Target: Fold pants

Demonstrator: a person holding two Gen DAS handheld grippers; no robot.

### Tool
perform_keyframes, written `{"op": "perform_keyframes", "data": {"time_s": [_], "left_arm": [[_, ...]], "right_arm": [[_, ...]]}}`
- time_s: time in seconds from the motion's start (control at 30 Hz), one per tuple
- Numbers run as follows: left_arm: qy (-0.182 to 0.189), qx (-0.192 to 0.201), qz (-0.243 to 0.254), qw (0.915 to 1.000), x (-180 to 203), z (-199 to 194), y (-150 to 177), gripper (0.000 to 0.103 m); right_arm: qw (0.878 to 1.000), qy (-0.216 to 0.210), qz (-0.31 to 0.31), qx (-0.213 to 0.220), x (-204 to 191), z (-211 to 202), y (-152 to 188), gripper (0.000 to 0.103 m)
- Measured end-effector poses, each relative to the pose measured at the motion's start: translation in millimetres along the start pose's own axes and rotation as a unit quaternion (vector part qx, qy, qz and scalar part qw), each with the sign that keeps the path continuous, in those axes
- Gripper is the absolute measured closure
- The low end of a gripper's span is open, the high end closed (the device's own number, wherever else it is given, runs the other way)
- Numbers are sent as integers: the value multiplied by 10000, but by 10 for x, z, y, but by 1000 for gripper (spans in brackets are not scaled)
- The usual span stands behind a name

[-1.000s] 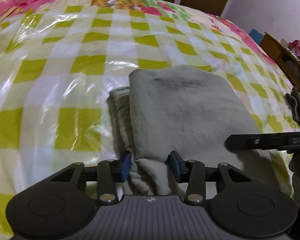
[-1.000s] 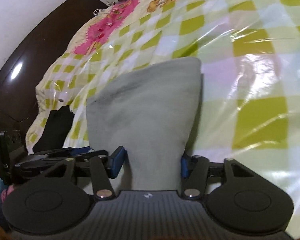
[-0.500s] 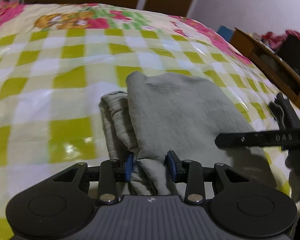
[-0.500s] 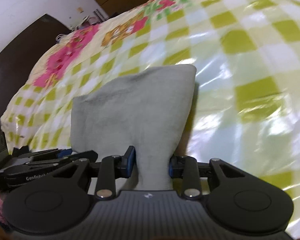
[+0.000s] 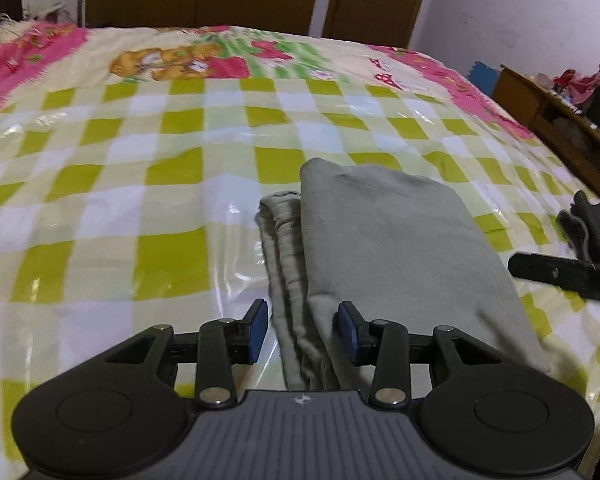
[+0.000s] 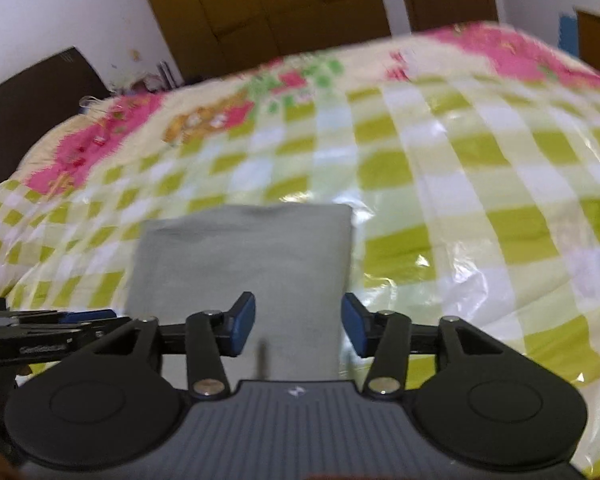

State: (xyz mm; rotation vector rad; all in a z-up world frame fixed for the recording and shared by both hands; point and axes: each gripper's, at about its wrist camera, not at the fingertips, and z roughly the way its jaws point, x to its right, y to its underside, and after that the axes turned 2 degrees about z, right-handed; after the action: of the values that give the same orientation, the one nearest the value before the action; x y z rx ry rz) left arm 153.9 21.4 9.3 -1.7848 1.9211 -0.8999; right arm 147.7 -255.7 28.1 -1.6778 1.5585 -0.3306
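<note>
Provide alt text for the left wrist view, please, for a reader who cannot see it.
Folded grey pants lie on a green-and-white checked bed cover, their near edge between the opening jaws of the left gripper, whose blue pads stand clear of the cloth. The right gripper pokes in at right.

Right wrist view motion-blurred; bedspread print [image 6: 204,120] smeared. Near end of folded grey pants [image 5: 388,248] hidden behind left gripper [image 5: 303,332] body. Dark object [image 5: 588,232] at right edge cut off, unidentifiable. Shelf clutter [image 5: 580,80] too small to tell.
</note>
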Motion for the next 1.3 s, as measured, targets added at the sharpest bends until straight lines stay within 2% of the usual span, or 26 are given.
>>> {"op": "perform_keyframes", "data": {"time_s": [0.03,0.13,0.2,0.37,0.47,0.73,0.9,1.07,1.23,1.3], "left_arm": [[-46,-32,65,10000,41,-10,35,52],[-89,-267,236,9993,148,31,127,48],[-152,-345,272,9989,176,44,174,47],[-225,-261,245,9991,232,-120,199,47],[-181,-213,156,9995,291,-249,271,47],[-206,-282,202,9992,420,-471,651,45],[-364,-221,229,9988,457,-575,767,43],[-424,-116,341,9985,507,-653,800,34],[-740,-108,485,9960,556,-644,834,13],[-841,-106,475,9953,546,-633,847,9]], "right_arm": [[9999,-122,-53,-46,-63,-21,47,49],[9970,-475,-251,-557,-243,124,277,50],[9951,-427,-337,-825,-300,240,400,51],[9966,-606,-67,-557,-337,-22,369,51],[9974,-566,-165,-422,-388,-178,407,50],[9981,-372,-93,-482,-503,-345,739,50],[9978,-361,-138,-531,-586,-438,910,50],[9976,-351,-183,-560,-650,-478,995,49],[9983,-325,-137,-469,-641,-505,1004,48],[9985,-306,-62,-449,-605,-504,1003,48]]}}
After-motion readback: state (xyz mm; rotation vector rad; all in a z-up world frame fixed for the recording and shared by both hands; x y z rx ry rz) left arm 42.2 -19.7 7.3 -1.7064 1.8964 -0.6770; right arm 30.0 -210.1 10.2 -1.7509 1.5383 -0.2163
